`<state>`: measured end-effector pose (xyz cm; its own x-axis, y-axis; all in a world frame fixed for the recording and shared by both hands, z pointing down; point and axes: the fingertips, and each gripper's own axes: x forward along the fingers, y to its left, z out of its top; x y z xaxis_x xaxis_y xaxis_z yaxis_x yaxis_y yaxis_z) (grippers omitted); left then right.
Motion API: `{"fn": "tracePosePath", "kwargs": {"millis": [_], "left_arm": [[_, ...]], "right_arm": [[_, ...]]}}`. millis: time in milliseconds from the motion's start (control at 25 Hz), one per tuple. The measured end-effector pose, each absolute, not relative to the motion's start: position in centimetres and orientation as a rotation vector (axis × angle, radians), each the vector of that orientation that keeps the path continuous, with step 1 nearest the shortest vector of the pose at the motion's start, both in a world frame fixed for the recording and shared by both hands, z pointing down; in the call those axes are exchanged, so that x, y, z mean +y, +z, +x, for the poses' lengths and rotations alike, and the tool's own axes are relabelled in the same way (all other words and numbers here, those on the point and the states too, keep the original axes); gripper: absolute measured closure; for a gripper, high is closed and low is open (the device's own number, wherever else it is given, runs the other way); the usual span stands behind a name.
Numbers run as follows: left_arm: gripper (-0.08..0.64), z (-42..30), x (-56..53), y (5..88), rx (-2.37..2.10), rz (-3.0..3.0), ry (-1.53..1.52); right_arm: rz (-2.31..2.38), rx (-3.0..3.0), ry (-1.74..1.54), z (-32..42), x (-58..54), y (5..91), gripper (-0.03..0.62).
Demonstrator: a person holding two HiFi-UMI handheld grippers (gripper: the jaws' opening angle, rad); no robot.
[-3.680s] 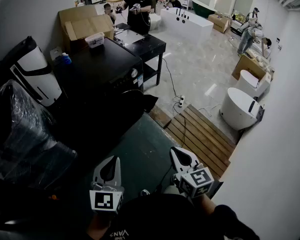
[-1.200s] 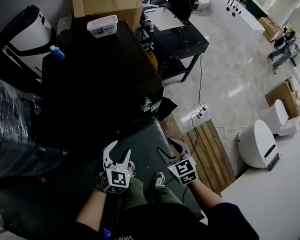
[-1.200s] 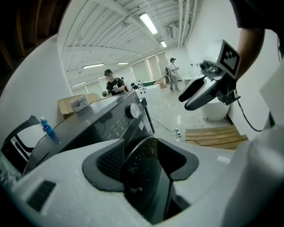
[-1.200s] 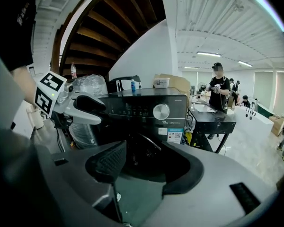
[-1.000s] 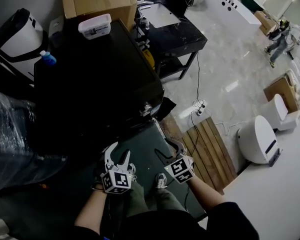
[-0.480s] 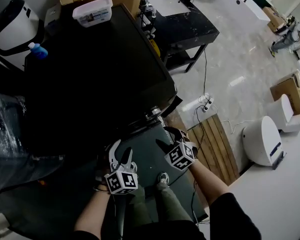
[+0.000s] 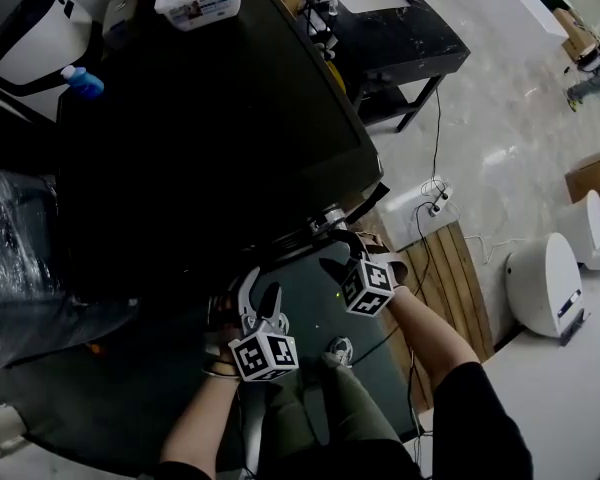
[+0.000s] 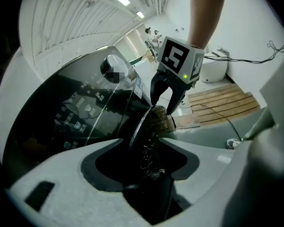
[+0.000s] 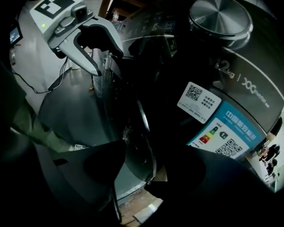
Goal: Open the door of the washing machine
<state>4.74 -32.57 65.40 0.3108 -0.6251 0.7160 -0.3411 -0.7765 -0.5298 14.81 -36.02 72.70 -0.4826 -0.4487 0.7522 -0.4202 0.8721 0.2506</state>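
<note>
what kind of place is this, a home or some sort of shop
Likely a showroom or warehouse for bathroom fittings and appliances, not a home: a black washing machine stands on open floor, a white toilet sits loose on the tiles, and a bulky plastic-wrapped item stands beside the machine.

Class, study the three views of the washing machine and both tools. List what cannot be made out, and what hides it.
1. Right gripper view: the door lies in deep shadow, so latched or ajar cannot be told.
2. Head view: the top of the washing machine hides the door's face, beyond the left tool and right tool.
3. Left gripper view: the panel print is too small and blurred to read.
</note>
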Motion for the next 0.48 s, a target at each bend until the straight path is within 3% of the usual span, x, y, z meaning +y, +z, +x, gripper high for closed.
{"fn": "tracePosePath", "kwargs": {"millis": [360, 480], "left_arm": [[0.349, 4.6, -33.0, 65.4, 0.944, -2.227, -1.426], [0.429, 4.3, -33.6, 65.0, 1.014, -2.206, -1.406]], "right_arm": [[0.588, -2.134, -0.115, 13.5, -36.5, 73.6, 0.411], [0.594, -2.139, -0.099, 13.5, -36.6, 73.6, 0.413]]}}
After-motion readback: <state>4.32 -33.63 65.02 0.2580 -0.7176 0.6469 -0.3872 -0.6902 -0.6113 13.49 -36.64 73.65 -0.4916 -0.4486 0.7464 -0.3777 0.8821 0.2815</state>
